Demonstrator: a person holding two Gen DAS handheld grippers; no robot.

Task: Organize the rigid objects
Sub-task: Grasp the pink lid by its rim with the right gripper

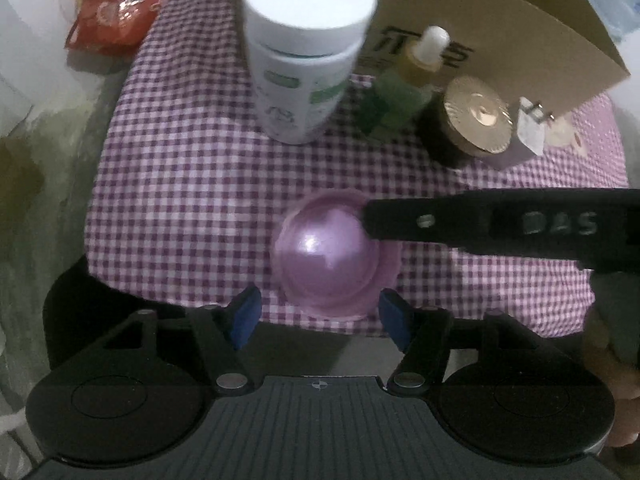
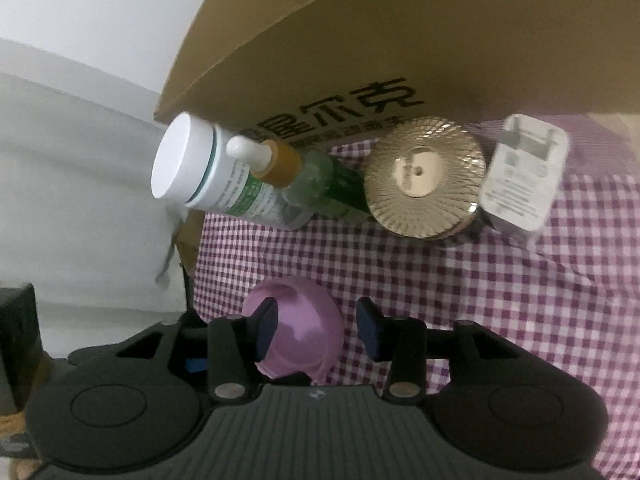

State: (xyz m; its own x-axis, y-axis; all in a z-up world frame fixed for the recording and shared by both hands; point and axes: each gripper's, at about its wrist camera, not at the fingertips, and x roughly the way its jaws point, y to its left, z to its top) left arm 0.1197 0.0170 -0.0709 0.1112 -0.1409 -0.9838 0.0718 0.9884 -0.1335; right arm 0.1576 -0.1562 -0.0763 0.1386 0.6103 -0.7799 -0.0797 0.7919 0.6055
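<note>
A pink domed jar (image 1: 332, 256) sits on the purple checked cloth (image 1: 180, 184). My left gripper (image 1: 320, 316) is open, its blue pads either side of the jar's near edge. My right gripper (image 2: 316, 326) is open around the same jar (image 2: 298, 332); one of its fingers (image 1: 480, 222) reaches in from the right and touches the jar's side. Behind stand a white bottle (image 1: 306, 52), a green dropper bottle (image 1: 400, 92), a gold-lidded jar (image 1: 474, 120) and a white charger (image 1: 530, 130), in a row.
A cardboard box (image 1: 500, 28) stands behind the row, also in the right wrist view (image 2: 400, 40). A red patterned bag (image 1: 116, 4) lies at the far left off the cloth. A white wall (image 2: 80, 100) is at the left.
</note>
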